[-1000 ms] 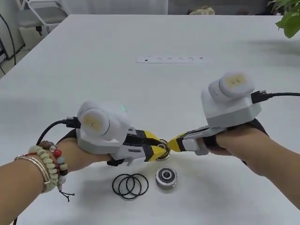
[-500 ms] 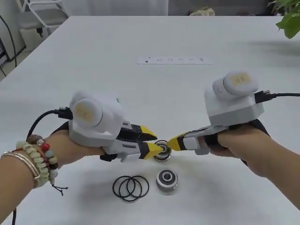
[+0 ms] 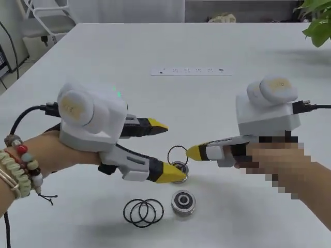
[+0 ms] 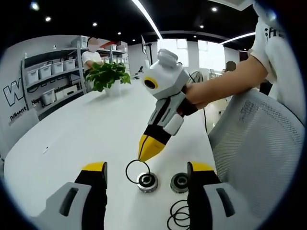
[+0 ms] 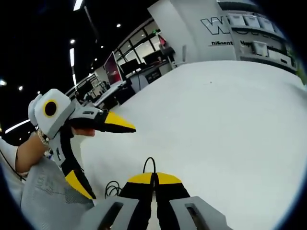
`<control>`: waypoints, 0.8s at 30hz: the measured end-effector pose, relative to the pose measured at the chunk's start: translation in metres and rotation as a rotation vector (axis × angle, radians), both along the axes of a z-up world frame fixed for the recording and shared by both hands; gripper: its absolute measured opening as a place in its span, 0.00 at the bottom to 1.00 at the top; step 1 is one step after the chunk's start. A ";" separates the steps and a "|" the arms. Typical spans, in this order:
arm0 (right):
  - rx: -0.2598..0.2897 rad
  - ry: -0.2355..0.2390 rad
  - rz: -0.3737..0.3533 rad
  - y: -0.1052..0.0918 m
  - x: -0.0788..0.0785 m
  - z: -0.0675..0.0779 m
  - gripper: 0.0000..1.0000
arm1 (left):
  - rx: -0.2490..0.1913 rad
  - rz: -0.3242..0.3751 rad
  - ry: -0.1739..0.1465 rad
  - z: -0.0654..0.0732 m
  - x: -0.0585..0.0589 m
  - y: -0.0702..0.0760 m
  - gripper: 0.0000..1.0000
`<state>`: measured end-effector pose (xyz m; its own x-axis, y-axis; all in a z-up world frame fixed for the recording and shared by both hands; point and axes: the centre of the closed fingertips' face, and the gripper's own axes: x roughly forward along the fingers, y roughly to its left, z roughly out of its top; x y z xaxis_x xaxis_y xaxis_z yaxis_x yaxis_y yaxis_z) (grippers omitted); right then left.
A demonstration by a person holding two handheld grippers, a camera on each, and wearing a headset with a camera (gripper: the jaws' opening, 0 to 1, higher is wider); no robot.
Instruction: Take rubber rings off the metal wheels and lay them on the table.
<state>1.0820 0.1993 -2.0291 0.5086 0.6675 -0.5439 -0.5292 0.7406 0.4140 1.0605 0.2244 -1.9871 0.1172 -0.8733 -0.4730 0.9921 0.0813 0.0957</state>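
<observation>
My right gripper (image 3: 192, 152) is shut on a thin black rubber ring (image 3: 177, 155), which stands upright just above a metal wheel (image 3: 181, 168) on the table. My left gripper (image 3: 166, 151) is open, one jaw above the ring and one beside the wheel, touching neither. In the left gripper view the ring (image 4: 136, 171) hangs from the right gripper's yellow tip (image 4: 147, 149), over the wheel (image 4: 147, 181). In the right gripper view the ring (image 5: 149, 166) sticks out of my own gripper (image 5: 154, 179), whose jaws are closed. A second wheel (image 3: 183, 201) lies nearer me, beside three loose rings (image 3: 143, 211).
A white power strip (image 3: 189, 71) lies across the table's middle. Green plant leaves (image 3: 318, 26) show at the far right corner and a white chair (image 3: 46, 15) at the far left. Cables trail from both grippers.
My left gripper has let go of the wheel, opened and drawn back to the left. The right gripper has pulled the ring up off the wheel, which now sits on the table.
</observation>
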 end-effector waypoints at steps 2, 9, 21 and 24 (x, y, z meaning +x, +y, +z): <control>0.004 -0.006 -0.005 -0.001 0.000 0.003 0.00 | 0.007 -0.003 -0.008 0.007 -0.003 0.005 0.71; 0.036 -0.031 -0.013 0.001 0.002 0.015 0.00 | 0.008 -0.038 -0.030 0.031 -0.019 0.027 0.82; 0.073 -0.032 0.012 0.009 -0.001 0.023 0.00 | -0.017 0.062 -0.109 0.062 -0.023 0.068 0.99; 0.078 -0.037 0.028 0.013 -0.003 0.027 0.00 | -0.017 0.086 -0.123 0.066 -0.028 0.079 0.99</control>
<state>1.0789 0.2127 -2.0024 0.5081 0.7215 -0.4704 -0.5655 0.6914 0.4496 1.0325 0.3034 -1.9210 0.2478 -0.8653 -0.4357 0.9623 0.1678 0.2140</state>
